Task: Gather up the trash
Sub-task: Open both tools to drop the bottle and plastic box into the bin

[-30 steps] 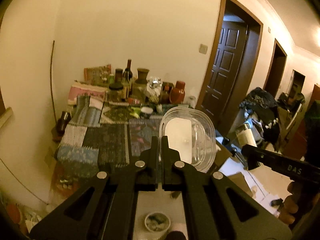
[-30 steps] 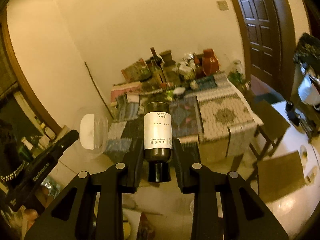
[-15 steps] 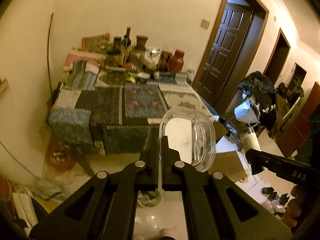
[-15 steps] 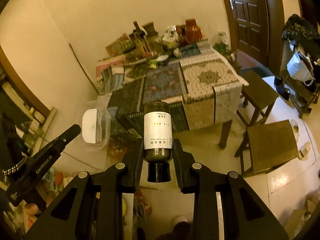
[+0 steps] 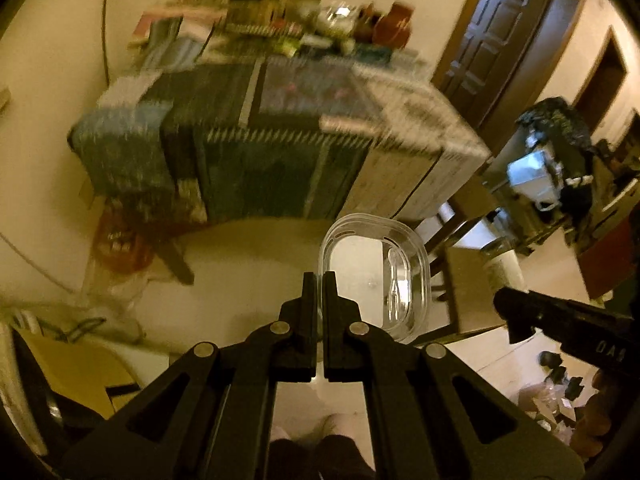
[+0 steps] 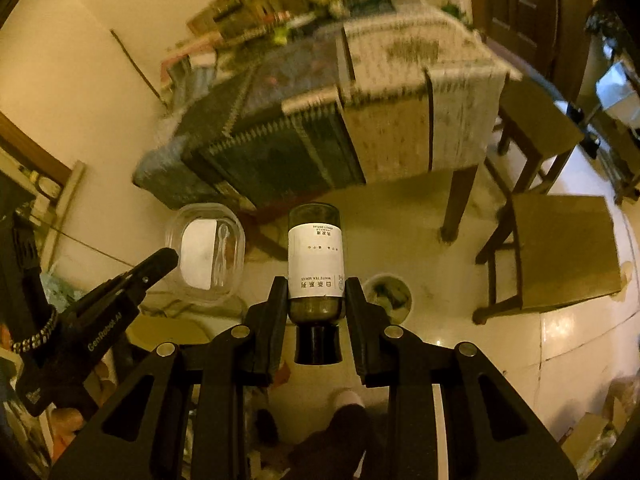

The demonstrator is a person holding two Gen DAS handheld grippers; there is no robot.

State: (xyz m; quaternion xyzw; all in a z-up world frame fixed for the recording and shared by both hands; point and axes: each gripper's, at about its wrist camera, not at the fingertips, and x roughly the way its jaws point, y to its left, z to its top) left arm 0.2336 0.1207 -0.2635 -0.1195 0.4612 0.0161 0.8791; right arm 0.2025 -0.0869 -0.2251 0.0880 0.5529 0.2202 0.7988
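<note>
The right gripper (image 6: 316, 294) holds a dark glass bottle (image 6: 316, 264) with a white label; its jaws clamp the bottle's shoulder. The bottle's long axis runs along the fingers, the black cap toward the camera and the base pointing away, out over the floor. The left gripper (image 5: 319, 280) has its jaws nearly together, pinching the near left rim of a clear plastic container (image 5: 376, 276). The container stands on edge, its long axis running away from the gripper, and a clear plastic spoon (image 5: 394, 284) lies inside along that axis. Both grippers tilt downward toward the pale tiled floor (image 6: 500, 360), side by side, the left one to the left of the bottle. On the floor beyond the bottle sits a round bowl (image 6: 388, 294) with dark scraps in it. Farther off stands a worktop (image 6: 320, 112) draped in patterned cloths, blurred, with jars and bottles crowded at its far end. Two wooden stools (image 6: 560, 252) stand right of it.
</note>
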